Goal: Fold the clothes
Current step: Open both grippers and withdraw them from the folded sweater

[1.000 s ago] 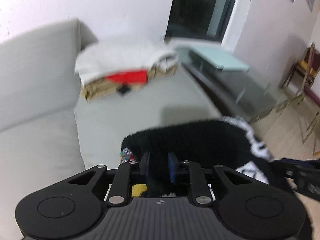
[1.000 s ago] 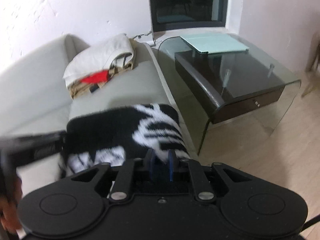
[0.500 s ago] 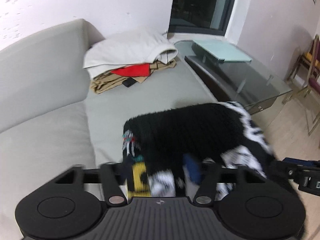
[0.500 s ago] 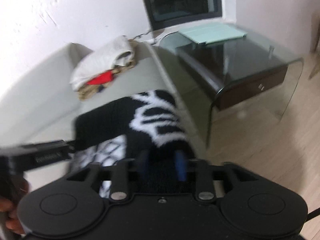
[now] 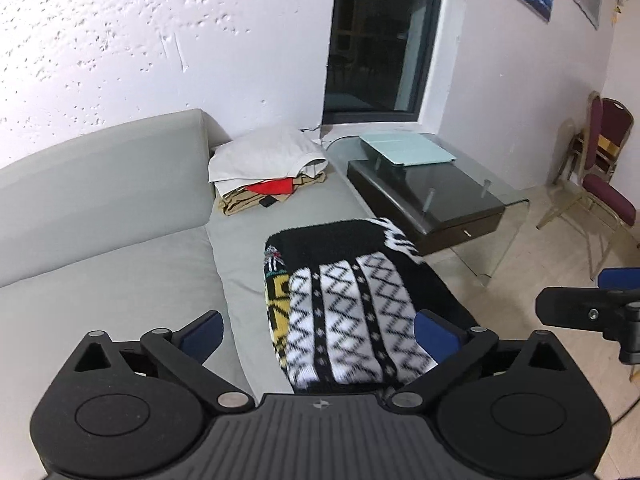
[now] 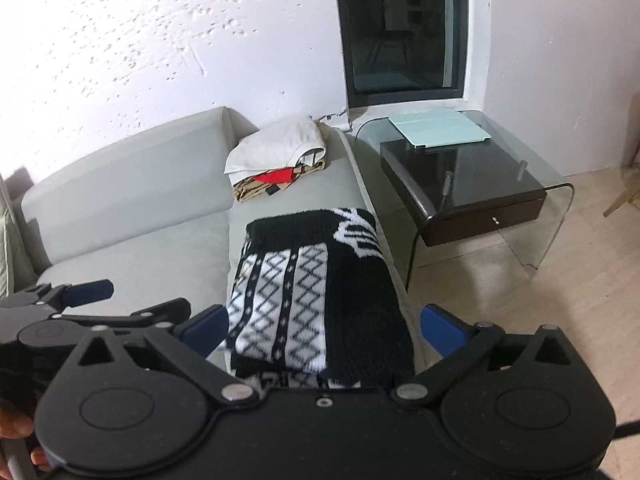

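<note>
A folded black-and-white knitted sweater [image 5: 348,300] [image 6: 316,280], with a yellow patch at its left edge, lies flat on the grey sofa seat [image 5: 100,280] [image 6: 132,272] near the front edge. My left gripper [image 5: 318,336] hovers above its near end, jaws opening wide, blue pads [image 5: 200,336] clear of the knit. My right gripper [image 6: 322,330] hangs the same way over the sweater, jaws opening, nothing pressed between its pads [image 6: 440,332]. Each gripper shows at the edge of the other's view: the right gripper [image 5: 600,312], the left gripper [image 6: 80,296].
A pile of folded clothes [image 5: 268,168] [image 6: 280,156], white on top with red and tan beneath, sits at the sofa's far end. A glass side table [image 5: 516,204] [image 6: 556,184] with a dark shelf stands right of the sofa. Chairs [image 5: 600,168] stand by the right wall.
Both grippers were shut on the sweater's near edge a second ago. They have let go, opened wide and risen back from it, and the sweater now lies folded on the seat.
</note>
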A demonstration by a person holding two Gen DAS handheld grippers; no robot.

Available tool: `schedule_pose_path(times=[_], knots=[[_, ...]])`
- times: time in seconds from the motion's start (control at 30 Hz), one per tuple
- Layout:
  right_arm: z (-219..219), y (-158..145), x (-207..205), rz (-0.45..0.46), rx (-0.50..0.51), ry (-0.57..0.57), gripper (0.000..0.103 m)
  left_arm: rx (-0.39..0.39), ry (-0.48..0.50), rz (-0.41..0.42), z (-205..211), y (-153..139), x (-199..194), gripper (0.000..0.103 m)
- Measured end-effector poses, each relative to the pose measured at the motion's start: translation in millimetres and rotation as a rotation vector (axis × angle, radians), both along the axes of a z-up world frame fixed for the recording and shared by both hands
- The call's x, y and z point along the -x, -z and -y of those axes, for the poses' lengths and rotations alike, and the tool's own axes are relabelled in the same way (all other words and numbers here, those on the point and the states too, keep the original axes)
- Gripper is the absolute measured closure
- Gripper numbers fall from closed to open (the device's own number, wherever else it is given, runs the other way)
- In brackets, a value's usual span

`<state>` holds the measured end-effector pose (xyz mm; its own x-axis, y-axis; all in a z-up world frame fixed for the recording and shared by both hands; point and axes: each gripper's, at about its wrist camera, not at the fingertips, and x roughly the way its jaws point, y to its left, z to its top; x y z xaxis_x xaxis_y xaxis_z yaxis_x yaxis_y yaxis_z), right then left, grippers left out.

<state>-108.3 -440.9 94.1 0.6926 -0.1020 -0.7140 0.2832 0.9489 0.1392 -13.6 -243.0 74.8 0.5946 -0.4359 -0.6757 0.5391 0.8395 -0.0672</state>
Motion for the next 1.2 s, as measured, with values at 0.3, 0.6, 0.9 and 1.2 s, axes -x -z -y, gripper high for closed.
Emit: schedule_pose_path(times=[0.3,0.6,0.9,1.2], knots=[[-29.3,-7.8,41.9,-0.090,0.036,-0.008,0.000,0.015,0.003,-0.136,-16.9,11.5,44.3,0.001],[-48.5,13.9,49.2,-0.163,0.057,-0.016,0.000,-0.014,-0.008,-0.156,-17.9,32.1,58.0,0.002],[-49.7,23.4,48.8,-0.166,0.069,0.007,0.000,-0.028,-0.001,-0.151,-14.2,37.8,54.2,0.003],[-44.8,24.8,50.1,-0.150,0.082,0.029,0.000,-0.009,0.014,-0.134,-6.3,40.2,51.9,0.003]])
